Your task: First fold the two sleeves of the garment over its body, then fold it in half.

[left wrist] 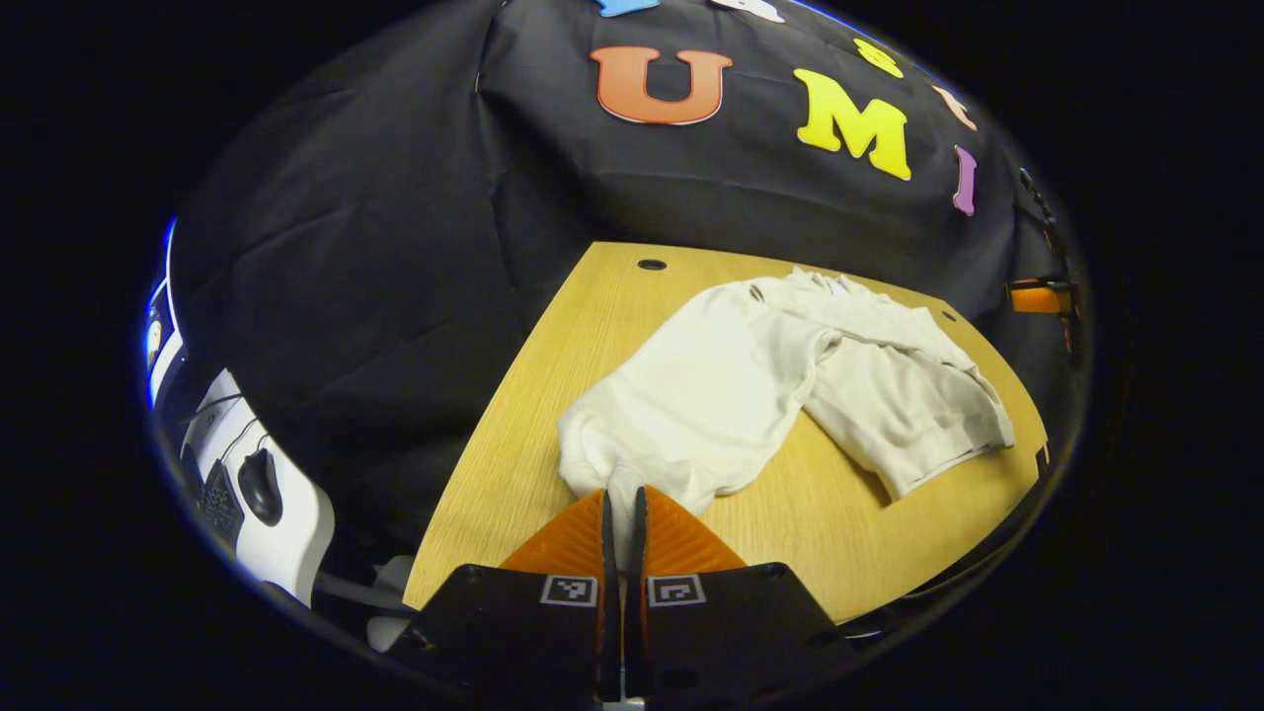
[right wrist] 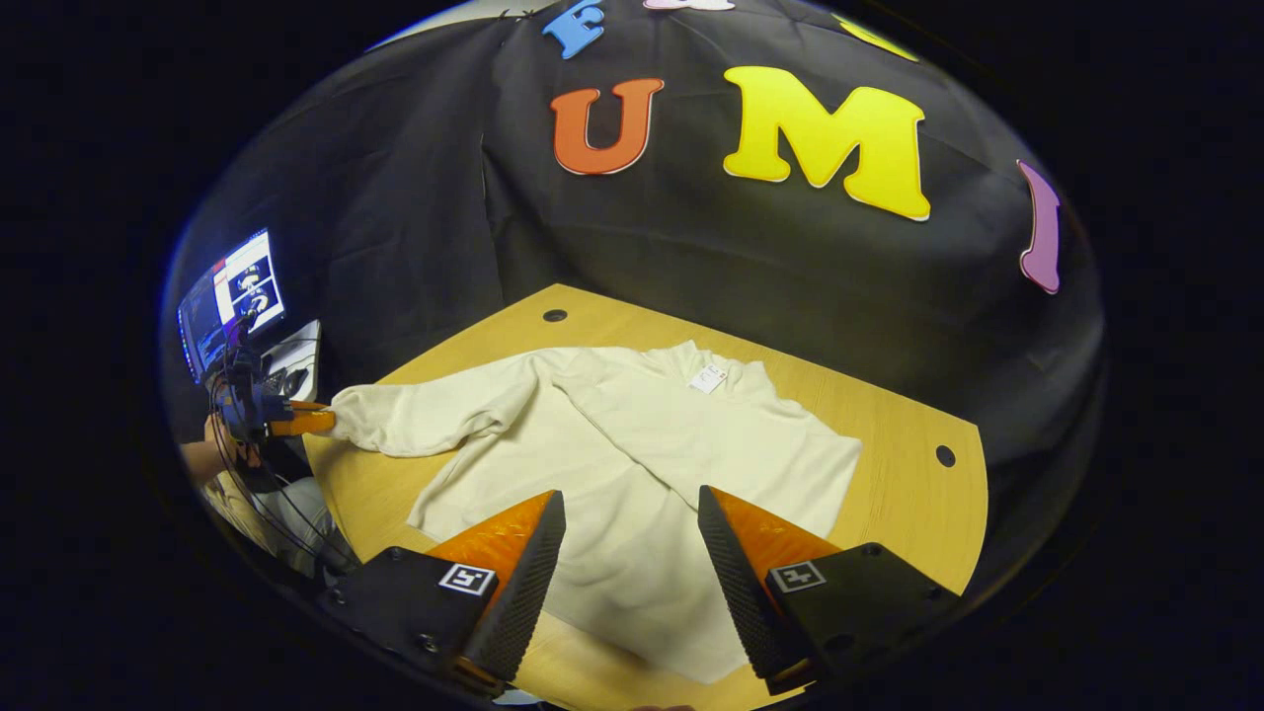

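The left gripper [left wrist: 622, 509] is pinching the cuff of the left sleeve [right wrist: 420, 420], which is reaching toward nine o'clock off the garment [right wrist: 632, 464] lying flat on the table [right wrist: 908, 494]. It should be carrying that cuff toward three o'clock, laying it smooth across the body. The right gripper [right wrist: 632, 538] is hovering over the hem, jaws spread, holding nothing.

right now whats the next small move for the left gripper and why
Probably carry the sleeve inward over the garment body and lay it down. The left gripper has its jaws pinched on the cuff, that sleeve stretches out sideways over the table, and the other sleeve looks already folded across. The right gripper hovers open.
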